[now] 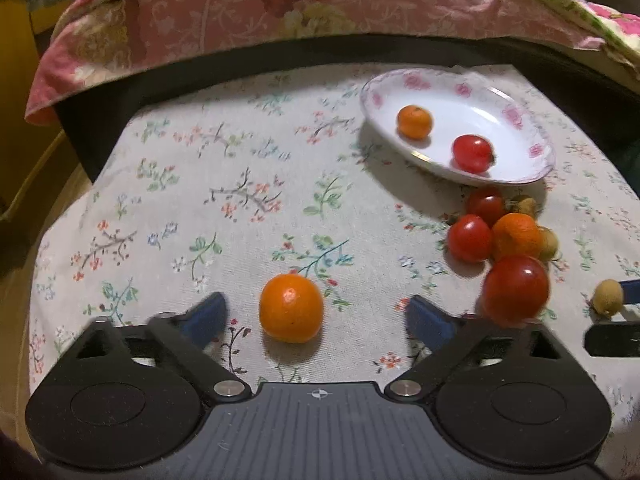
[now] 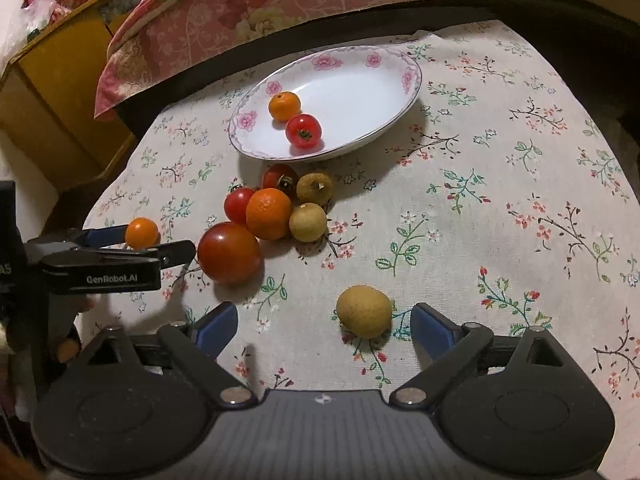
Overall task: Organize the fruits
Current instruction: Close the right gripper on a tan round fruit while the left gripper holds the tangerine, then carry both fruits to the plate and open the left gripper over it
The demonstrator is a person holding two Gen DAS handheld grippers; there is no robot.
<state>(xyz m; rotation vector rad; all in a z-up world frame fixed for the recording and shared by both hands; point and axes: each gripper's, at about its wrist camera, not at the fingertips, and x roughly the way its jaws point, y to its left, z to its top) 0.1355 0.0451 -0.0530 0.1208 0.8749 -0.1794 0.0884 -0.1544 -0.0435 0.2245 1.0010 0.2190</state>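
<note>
My left gripper (image 1: 316,314) stands open over the flowered tablecloth, with a small orange (image 1: 291,308) lying loose between its blue pads, touching neither. The right wrist view shows that same left gripper (image 2: 154,241) and orange (image 2: 142,233) at the far left. My right gripper (image 2: 324,320) is open too; a yellow-brown round fruit (image 2: 364,311) lies between its fingers, nearer the right pad. A white plate (image 2: 248,120) with pink flowers holds one small orange (image 2: 284,106) and one tomato (image 2: 303,131). In front of it lies a pile of tomatoes (image 2: 229,252), an orange (image 2: 268,219) and brown fruits (image 2: 307,222).
A pink floral quilt (image 2: 280,4) hangs over the dark far edge of the table. Yellow wooden furniture (image 2: 52,92) stands at the back left. The tablecloth (image 2: 520,200) to the right of the plate is bare. A person's fingers (image 2: 68,346) hold the left gripper.
</note>
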